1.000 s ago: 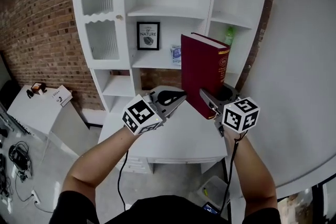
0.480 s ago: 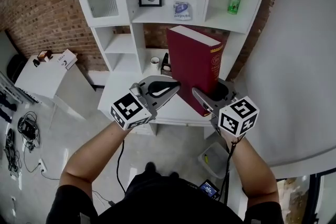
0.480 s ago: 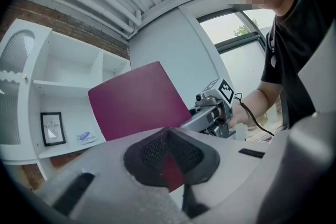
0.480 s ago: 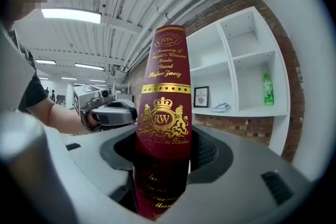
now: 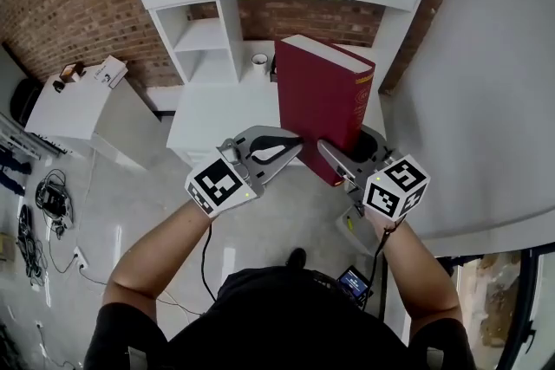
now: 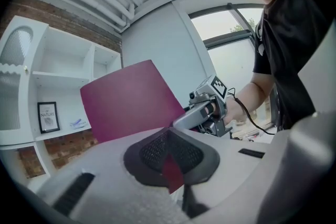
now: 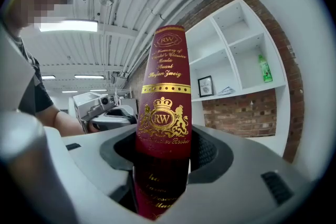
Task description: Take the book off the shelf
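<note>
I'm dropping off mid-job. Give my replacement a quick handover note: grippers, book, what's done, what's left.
Left gripper: shut on a corner of the red book.
Right gripper: shut on its spine, low down.
Book: upright between both grippers, clear of the white shelf unit.
Done: book is off the shelf.
Left: probably just setting it down, perhaps on the desk.

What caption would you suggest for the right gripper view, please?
Right gripper clamps the gold-lettered spine of a thick maroon hardback book.
</note>
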Action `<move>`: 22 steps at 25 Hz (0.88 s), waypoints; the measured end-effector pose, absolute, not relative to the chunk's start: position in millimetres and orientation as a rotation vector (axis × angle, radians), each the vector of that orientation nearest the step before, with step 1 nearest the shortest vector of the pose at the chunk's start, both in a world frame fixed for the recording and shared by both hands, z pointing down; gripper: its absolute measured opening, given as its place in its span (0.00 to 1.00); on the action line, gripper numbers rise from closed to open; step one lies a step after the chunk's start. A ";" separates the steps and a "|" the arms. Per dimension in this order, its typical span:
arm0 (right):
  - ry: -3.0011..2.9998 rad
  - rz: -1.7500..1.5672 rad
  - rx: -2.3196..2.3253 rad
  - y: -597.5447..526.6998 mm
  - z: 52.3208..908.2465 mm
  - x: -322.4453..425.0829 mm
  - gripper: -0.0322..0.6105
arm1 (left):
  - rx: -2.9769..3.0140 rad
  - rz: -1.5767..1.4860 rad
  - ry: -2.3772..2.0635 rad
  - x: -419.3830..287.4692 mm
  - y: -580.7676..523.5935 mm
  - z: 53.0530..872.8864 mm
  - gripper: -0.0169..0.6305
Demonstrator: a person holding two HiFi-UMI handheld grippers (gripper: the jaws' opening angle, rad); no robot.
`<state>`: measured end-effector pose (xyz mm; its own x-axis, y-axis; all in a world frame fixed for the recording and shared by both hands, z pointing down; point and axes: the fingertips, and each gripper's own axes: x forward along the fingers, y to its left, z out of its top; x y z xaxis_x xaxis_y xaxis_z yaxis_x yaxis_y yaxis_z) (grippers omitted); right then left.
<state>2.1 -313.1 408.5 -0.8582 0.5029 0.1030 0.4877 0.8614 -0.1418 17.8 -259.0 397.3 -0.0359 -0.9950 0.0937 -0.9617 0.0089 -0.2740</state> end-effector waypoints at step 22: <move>-2.878 0.288 -0.600 -158.8 475.0 98.5 0.43 | -2.210 -0.282 2.152 97.0 -87.0 479.3 0.04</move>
<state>98.5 -158.8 475.0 -0.9005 0.4107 0.1428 0.3743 0.8993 -0.2263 97.0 -87.0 479.3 0.0186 -0.9949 0.0995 -0.9868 -0.0342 -0.1581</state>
